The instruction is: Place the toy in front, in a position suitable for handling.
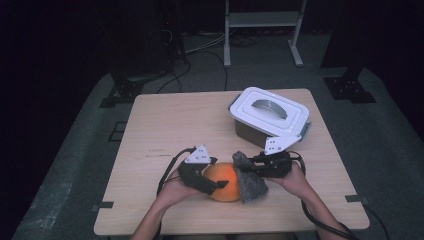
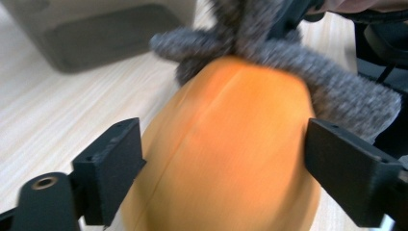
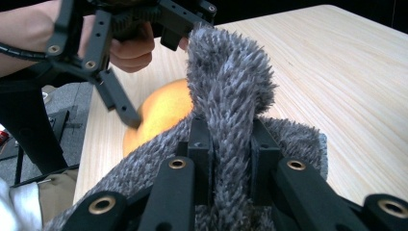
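Bare table [image 1: 165,125] left; lidded box [image 1: 268,116] close behind the claws.

Between your left claw's [image 2: 221,168] black jaws sits a plain orange fruit [image 2: 226,144], smooth in tone with a faint darker streak. Your right claw [image 3: 231,159], also black with brass-coloured rivets, pinches a fuzzy grey cloth [image 3: 231,82] flecked light and dark. Beyond that claw stands a grey box [image 1: 260,131] with a white lid [image 1: 270,111], on a pale wood-grain table [image 1: 165,125].
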